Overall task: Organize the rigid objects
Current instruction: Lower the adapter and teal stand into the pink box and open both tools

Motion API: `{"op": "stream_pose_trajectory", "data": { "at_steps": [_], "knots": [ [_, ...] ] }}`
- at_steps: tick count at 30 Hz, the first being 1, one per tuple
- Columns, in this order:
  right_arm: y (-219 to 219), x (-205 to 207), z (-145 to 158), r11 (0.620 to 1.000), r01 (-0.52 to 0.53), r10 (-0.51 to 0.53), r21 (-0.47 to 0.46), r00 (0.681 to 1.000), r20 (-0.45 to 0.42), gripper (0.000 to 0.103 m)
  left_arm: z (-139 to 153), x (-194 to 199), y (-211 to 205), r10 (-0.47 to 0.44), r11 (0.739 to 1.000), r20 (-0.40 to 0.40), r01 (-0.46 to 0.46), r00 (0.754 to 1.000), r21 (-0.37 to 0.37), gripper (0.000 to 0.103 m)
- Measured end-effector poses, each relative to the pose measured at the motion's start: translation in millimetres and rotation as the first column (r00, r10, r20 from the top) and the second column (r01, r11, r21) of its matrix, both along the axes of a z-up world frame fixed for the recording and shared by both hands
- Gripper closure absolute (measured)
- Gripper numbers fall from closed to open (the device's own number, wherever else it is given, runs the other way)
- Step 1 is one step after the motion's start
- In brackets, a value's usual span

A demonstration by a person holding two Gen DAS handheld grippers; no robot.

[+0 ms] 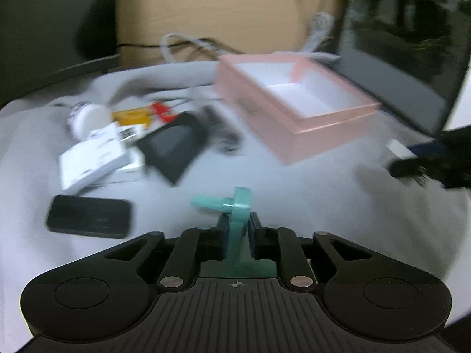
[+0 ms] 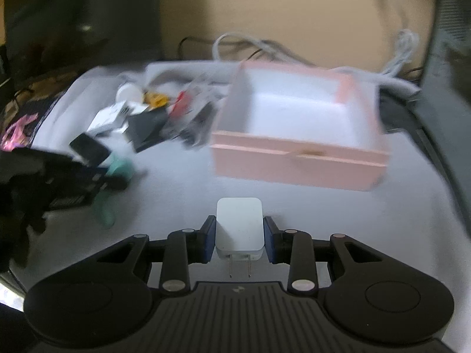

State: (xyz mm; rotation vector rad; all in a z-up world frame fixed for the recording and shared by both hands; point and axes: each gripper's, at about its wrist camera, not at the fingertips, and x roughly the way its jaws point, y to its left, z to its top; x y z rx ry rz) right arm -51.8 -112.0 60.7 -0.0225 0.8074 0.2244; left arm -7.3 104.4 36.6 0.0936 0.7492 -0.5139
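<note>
Charger between right fingers

Between the jaws of the left claw sits a teal plastic T-shaped piece, and ahead to its right on the grey-clothed tabletop stands an open pink cardboard box. A flat black rectangular case lies left of that claw. The right claw grips a white plug-in charger block, the box just beyond it.

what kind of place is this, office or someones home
Probably a desk or work table, home or office unclear: a dark monitor, loose cables against the back wall, and small gadgets by a pink box on grey cloth.
</note>
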Motion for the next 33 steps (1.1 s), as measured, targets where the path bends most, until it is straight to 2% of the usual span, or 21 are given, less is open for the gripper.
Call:
{"op": "stream_pose_trajectory", "data": {
  "at_steps": [4, 10, 11, 13, 14, 15, 16, 17, 20, 22, 25, 27, 31, 33],
  "knots": [
    [-33.5, -12.1, 17.5, 0.998, 0.056, -0.055, -0.014, 0.998, 0.044, 0.071, 39.1, 1.2, -22.3, -0.050, 0.995, 0.049, 0.054, 0.998, -0.089, 0.089],
    [-72.5, -19.0, 32.4, 0.994, 0.106, -0.105, 0.000, 0.988, 0.112, 0.071, 118.7, 47.0, -76.0, -0.064, 0.981, 0.247, 0.106, 0.967, -0.164, 0.089],
    [-77.1, -19.8, 33.4, 0.994, 0.112, -0.112, 0.006, 0.986, 0.121, 0.071, 130.0, 58.8, -85.9, -0.054, 0.977, 0.258, 0.104, 0.965, -0.184, 0.089],
    [-86.3, -19.8, 35.4, 0.992, 0.122, -0.123, 0.017, 0.983, 0.133, 0.071, 144.6, 88.2, -106.2, -0.052, 0.959, 0.213, 0.109, 0.976, -0.262, 0.082],
    [-89.1, -19.1, 35.5, 0.991, 0.128, -0.130, 0.022, 0.982, 0.138, 0.071, 143.2, 104.2, -115.1, -0.061, 0.953, 0.158, 0.104, 0.986, -0.285, 0.077],
    [-91.9, -19.2, 35.1, 0.990, 0.135, -0.137, 0.025, 0.980, 0.141, 0.071, 136.1, 122.3, -125.6, -0.072, 0.954, 0.079, 0.092, 0.994, -0.284, 0.077],
    [-95.0, -19.7, 33.7, 0.990, 0.140, -0.143, 0.029, 0.980, 0.140, 0.071, 123.9, 138.3, -134.5, -0.072, 0.960, -0.002, 0.069, 0.997, -0.271, 0.077],
    [-97.6, -19.7, 31.8, 0.989, 0.147, -0.150, 0.034, 0.979, 0.136, 0.071, 111.9, 146.5, -140.2, -0.054, 0.968, -0.040, 0.043, 0.998, -0.248, 0.077],
    [-103.1, -18.7, 21.3, 0.985, 0.164, -0.168, 0.045, 0.980, 0.107, 0.071, 95.9, 135.8, -140.4, -0.007, 0.980, 0.029, 0.013, 1.000, -0.200, 0.077],
    [-105.3, -18.1, 13.7, 0.984, 0.173, -0.176, 0.043, 0.980, 0.089, 0.071, 88.9, 121.7, -127.3, 0.022, 0.980, 0.068, -0.008, 0.997, -0.201, 0.077],
    [-108.0, -11.0, 9.3, 0.984, 0.171, -0.175, 0.059, 0.982, 0.075, 0.071, 85.1, 98.8, -98.2, 0.099, 0.975, 0.085, -0.079, 0.991, -0.207, 0.077],
    [-106.5, -0.6, 14.4, 0.985, 0.158, -0.165, 0.074, 0.982, 0.094, 0.071, 82.4, 84.0, -72.4, 0.168, 0.966, 0.077, -0.149, 0.983, -0.212, 0.077],
    [-97.3, 36.8, 41.3, 0.990, 0.099, -0.116, 0.097, 0.976, 0.183, 0.071, 71.6, 54.7, -16.7, 0.322, 0.918, -0.008, -0.315, 0.947, -0.243, 0.077],
    [-89.0, 63.7, 57.5, 0.993, 0.079, -0.099, 0.089, 0.964, 0.245, 0.071, 66.4, 40.9, 3.2, 0.356, 0.912, -0.007, -0.349, 0.934, -0.215, 0.077]
  ]
}}
